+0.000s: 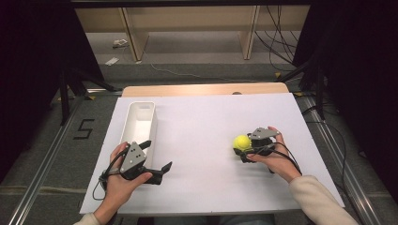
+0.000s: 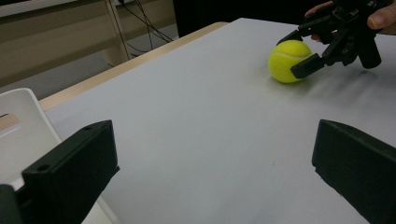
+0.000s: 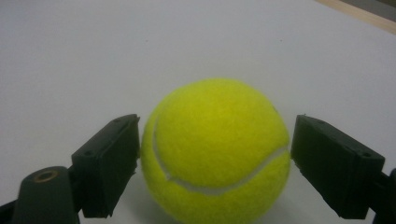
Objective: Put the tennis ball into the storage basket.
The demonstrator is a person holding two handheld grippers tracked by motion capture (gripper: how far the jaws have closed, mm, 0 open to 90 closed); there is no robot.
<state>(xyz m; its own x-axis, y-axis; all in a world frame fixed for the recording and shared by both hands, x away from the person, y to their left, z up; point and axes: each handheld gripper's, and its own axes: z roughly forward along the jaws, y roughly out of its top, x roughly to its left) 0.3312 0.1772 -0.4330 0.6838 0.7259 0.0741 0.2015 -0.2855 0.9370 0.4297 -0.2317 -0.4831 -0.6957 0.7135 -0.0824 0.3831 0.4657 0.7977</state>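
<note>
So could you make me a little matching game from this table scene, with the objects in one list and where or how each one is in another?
Things:
1. yellow felt tennis ball
2. long white plastic bin
3. left gripper
4. white table cover

Descriptions:
A. open, jaws wide apart, nothing between them
B. lies flat, with a pale wooden edge at its far side
C. stands along the left side, empty
D. sits between the jaws of the right gripper

Pairs: 1-D, 2-C, 3-A, 4-B

A dark "5" on the floor [image 1: 83, 129] left of the table [image 1: 206, 117].
</note>
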